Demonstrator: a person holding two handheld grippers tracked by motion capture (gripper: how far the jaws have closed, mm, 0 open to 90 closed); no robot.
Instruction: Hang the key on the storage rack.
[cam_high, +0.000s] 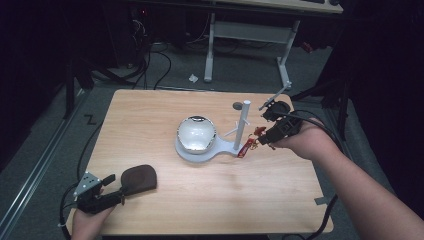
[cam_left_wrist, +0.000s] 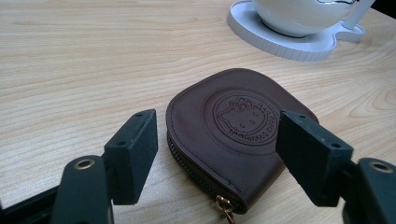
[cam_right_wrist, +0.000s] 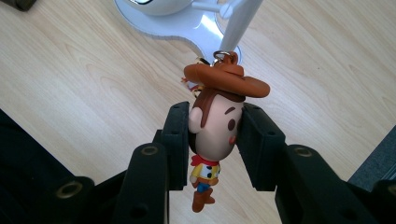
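My right gripper (cam_right_wrist: 215, 135) is shut on the head of a small cowboy figure keychain (cam_right_wrist: 215, 133) with a brown hat and a metal ring on top. In the high view that gripper (cam_high: 265, 137) holds the keychain (cam_high: 248, 145) above the table, just right of the white stand's post (cam_high: 243, 120). A brown leather coin pouch (cam_left_wrist: 233, 135) with an embossed cat emblem lies flat on the table. My left gripper (cam_left_wrist: 219, 154) is open, its jaws on either side of the pouch's near edge without touching it. In the high view the left gripper (cam_high: 112, 190) sits by the pouch (cam_high: 138, 179) at the front left.
A white stand base (cam_high: 192, 152) carries a shiny round bowl (cam_high: 196, 132) at the table's middle. A white peg sticks out sideways from the post. The wooden table (cam_high: 165, 107) has a small dark grommet (cam_high: 237, 105) near the back edge. Cables and a desk frame lie on the floor beyond.
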